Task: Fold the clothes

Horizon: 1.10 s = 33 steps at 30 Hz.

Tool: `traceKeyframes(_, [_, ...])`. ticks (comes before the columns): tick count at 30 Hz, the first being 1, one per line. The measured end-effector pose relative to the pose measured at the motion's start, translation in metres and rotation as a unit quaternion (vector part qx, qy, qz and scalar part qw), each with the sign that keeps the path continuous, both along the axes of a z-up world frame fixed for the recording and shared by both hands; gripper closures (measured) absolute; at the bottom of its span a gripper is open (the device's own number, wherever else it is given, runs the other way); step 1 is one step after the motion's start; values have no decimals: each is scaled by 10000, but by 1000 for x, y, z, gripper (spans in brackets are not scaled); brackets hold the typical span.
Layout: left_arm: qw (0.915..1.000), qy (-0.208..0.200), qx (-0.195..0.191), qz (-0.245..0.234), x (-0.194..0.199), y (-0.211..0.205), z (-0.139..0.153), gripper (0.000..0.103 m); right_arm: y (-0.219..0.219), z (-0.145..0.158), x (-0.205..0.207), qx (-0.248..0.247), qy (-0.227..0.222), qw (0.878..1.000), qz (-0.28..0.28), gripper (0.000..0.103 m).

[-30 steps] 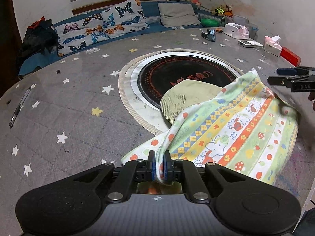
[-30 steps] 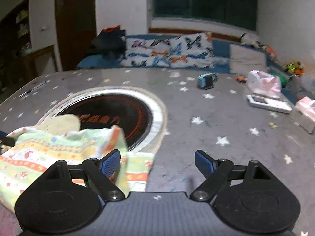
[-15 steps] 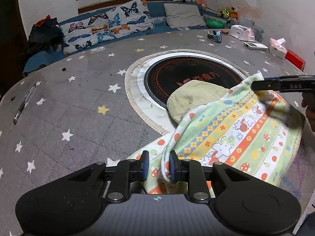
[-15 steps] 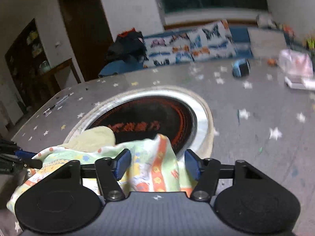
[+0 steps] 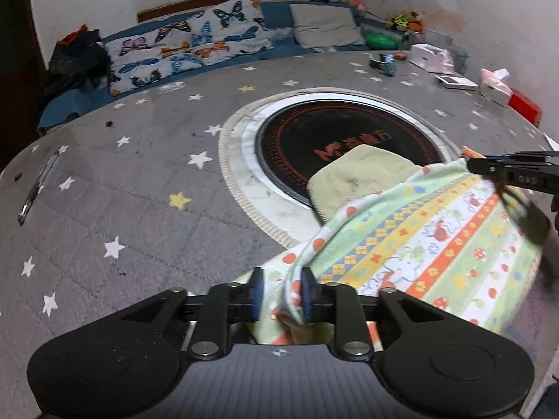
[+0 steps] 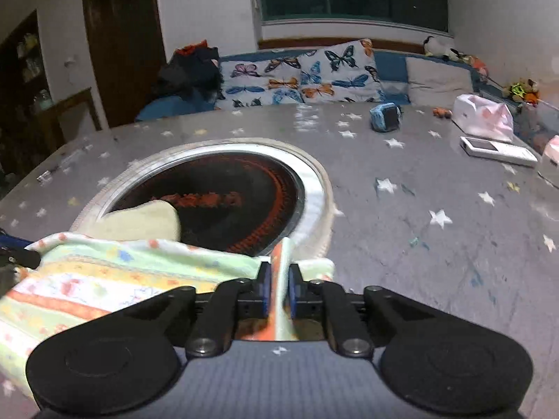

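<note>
L tongs [image 5: 279, 296]: pads apart w/ a gap, fold of striped cloth [image 5: 436, 241] loose between them, not clamped. R tongs [image 6: 278, 289]: nearly closed, pinching cloth's far edge. Cloth sits on grey star-print surface [image 5: 139, 209], partly over round black hob [image 5: 335, 139] and a pale yellow-green garment [image 5: 356, 178] underneath. Pen [image 5: 35, 192] far left.

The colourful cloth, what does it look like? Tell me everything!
The cloth is soft and towel-like, striped green, yellow, orange and white, with little mushrooms, flowers and animals. It lies rumpled on the starry table, partly over a yellowish cloth. The left hand-held gripper has a fold between its parted fingers; the right hand-held gripper pinches an edge.
</note>
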State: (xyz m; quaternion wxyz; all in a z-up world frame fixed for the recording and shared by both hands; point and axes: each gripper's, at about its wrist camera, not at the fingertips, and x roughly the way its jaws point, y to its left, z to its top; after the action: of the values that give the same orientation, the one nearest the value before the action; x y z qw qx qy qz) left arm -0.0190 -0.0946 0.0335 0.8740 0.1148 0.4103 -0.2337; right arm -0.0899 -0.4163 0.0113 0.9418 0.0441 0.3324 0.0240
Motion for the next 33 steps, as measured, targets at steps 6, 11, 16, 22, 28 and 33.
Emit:
traceKeyframes(6, [9981, -331, -56, 508, -1, 17, 18, 69, -8, 21, -4, -61, -245, 9997, -66, 87])
traceKeyframes(11, [9967, -371, -516, 501, -6, 13, 33, 72, 14, 32, 1, 270, -310, 9972, 620, 77])
traceKeyframes(16, [9966, -205, -792, 30, -10, -26, 26, 72, 45, 28, 15, 450, -214, 9920, 1157, 69])
traceKeyframes(22, [9968, 22, -780, 171, 8, -50, -2, 72, 68, 6, 36, 449, 114, 9904, 1302, 65])
traceKeyframes(28, [9969, -146, -745, 221, -5, -44, 1, 71, 72, 2, 31, 211, 147, 9904, 1359, 64])
traceKeyframes(33, [9969, -421, -660, -25, -49, -43, 11, 71, 76, 19, -2, 233, 6, 9848, 1719, 63])
